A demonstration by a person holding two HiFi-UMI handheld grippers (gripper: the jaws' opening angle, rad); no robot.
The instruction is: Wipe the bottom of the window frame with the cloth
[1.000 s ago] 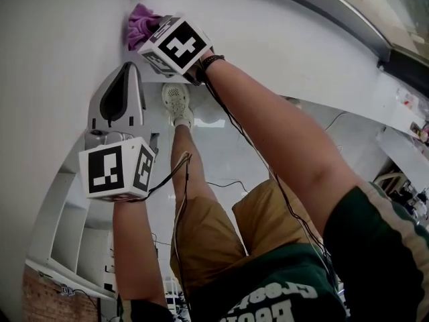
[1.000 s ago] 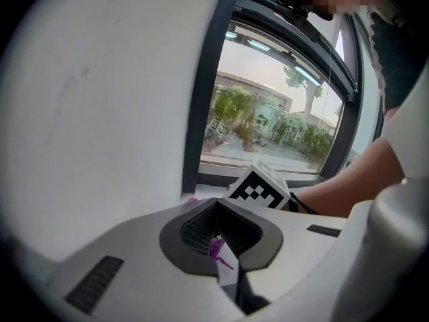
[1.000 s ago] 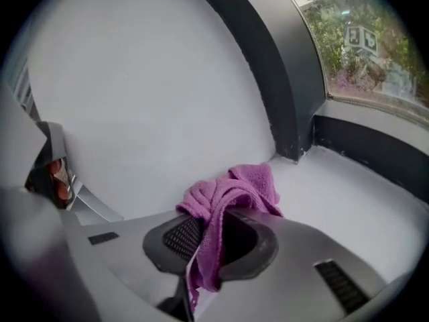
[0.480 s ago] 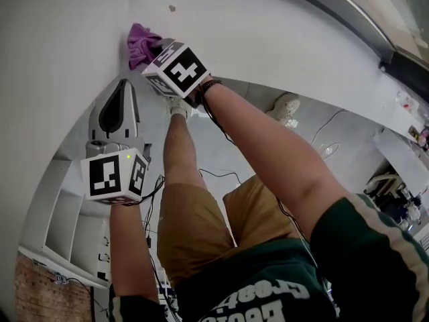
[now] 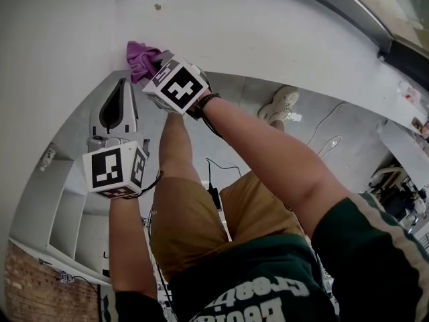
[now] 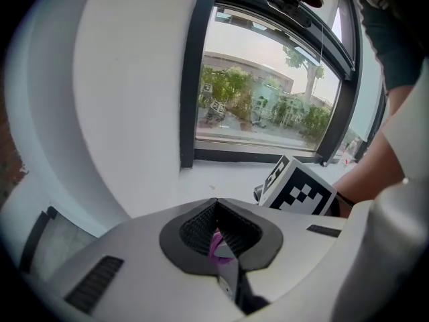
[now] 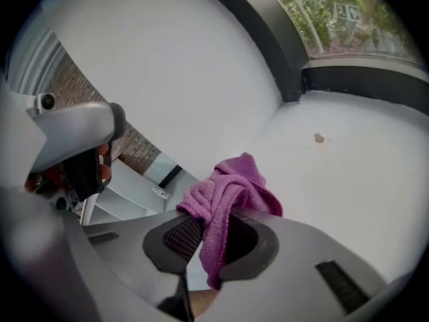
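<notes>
A purple cloth [image 5: 140,54] [image 7: 231,185] lies bunched on the white window sill [image 5: 268,39] [image 7: 348,180], near its left corner by the white side wall. My right gripper [image 5: 155,64] [image 7: 208,219] is shut on the cloth and presses it against the sill near the front edge. A small brown spot [image 5: 158,7] [image 7: 319,137] marks the sill beyond the cloth. The dark window frame [image 7: 362,79] [image 6: 255,156] runs along the sill's far side. My left gripper [image 5: 121,86] [image 6: 214,203] hangs lower, jaws together and holding nothing, pointing up at the sill.
Below the sill are the person's legs, a white shoe [image 5: 280,103] and black cables [image 5: 212,186] on the pale floor. White shelving [image 5: 60,206] and a brick wall [image 5: 30,290] stand at the lower left. The side wall [image 5: 47,59] closes the left.
My right gripper has drawn the cloth a little toward the sill's front edge, away from the brown spot. The left gripper has barely moved. The person's feet have shifted.
</notes>
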